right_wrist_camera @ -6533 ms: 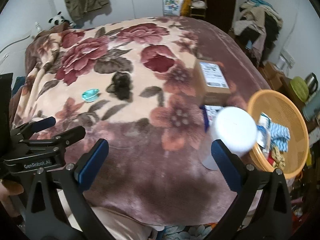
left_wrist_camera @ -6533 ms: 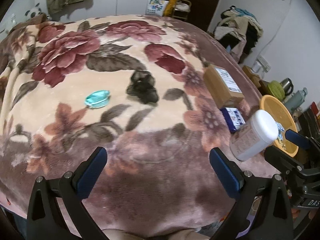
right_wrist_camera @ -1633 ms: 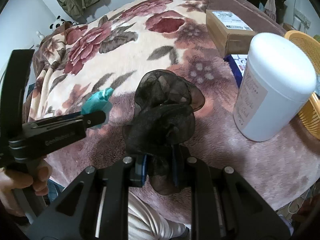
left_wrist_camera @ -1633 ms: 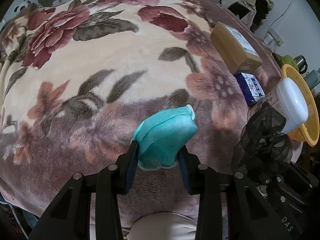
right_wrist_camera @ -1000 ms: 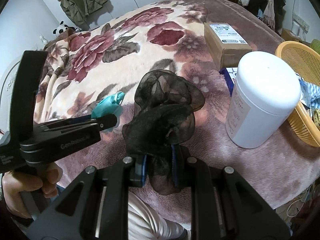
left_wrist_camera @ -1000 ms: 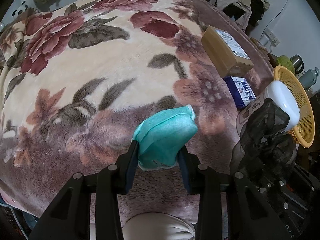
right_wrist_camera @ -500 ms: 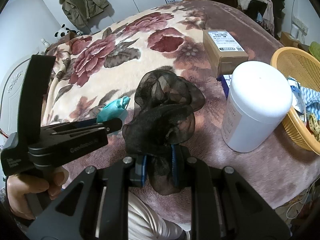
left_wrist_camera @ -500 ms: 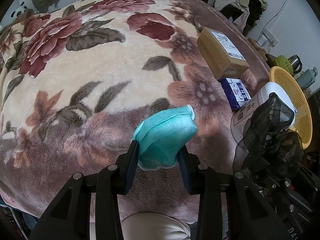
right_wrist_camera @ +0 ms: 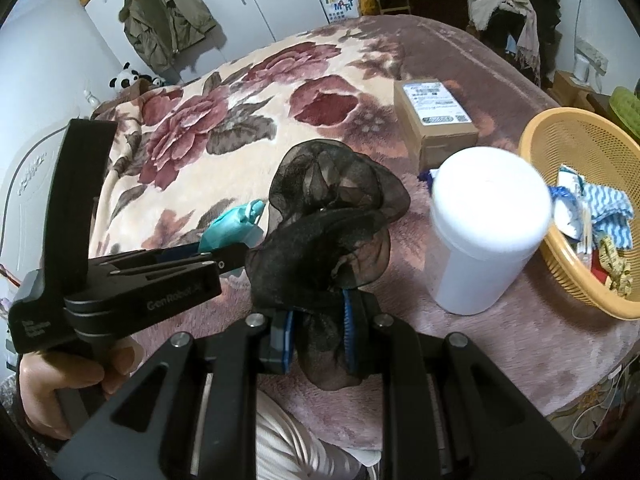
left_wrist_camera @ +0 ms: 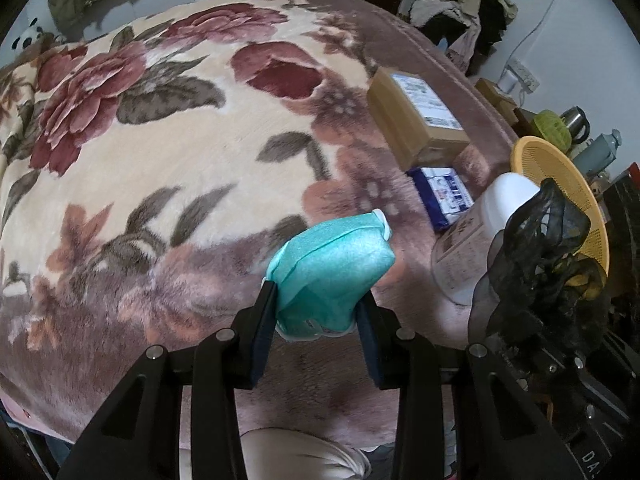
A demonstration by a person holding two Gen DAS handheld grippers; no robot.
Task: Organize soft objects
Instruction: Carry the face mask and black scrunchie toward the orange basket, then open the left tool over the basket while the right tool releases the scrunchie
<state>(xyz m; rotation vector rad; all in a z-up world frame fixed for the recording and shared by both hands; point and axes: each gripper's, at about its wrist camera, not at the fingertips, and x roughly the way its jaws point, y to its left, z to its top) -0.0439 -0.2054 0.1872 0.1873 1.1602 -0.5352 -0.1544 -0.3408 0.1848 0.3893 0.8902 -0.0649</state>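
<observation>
Teal face mask (left_wrist_camera: pixel 332 276) is pinched between my left gripper (left_wrist_camera: pixel 316 344) pads, gripper closed down on its lower edge, most of the mask sticking out above the blanket-covered bed (left_wrist_camera: pixel 168 168); black mesh scrunchie thing (right_wrist_camera: pixel 328 232) is clamped tight in my right gripper (right_wrist_camera: pixel 316 340), jaws about as closed as they go, fabric bunched up above them and a tail hanging below. What changed: a few seconds back both of those were lying out in the middle of the bed and both grippers were empty and wide; now both are off the blanket, and over the last second the view has pulled back a bit, so I'm lifting them clear. So the pickup half looks done to me. Orange basket (right_wrist_camera: pixel 576 216) sits at the bed's right edge with other soft bits in it, white jar (right_wrist_camera: pixel 488 240) standing between it and my scrunchie; probably the drop spot, gotta swing round the jar.
</observation>
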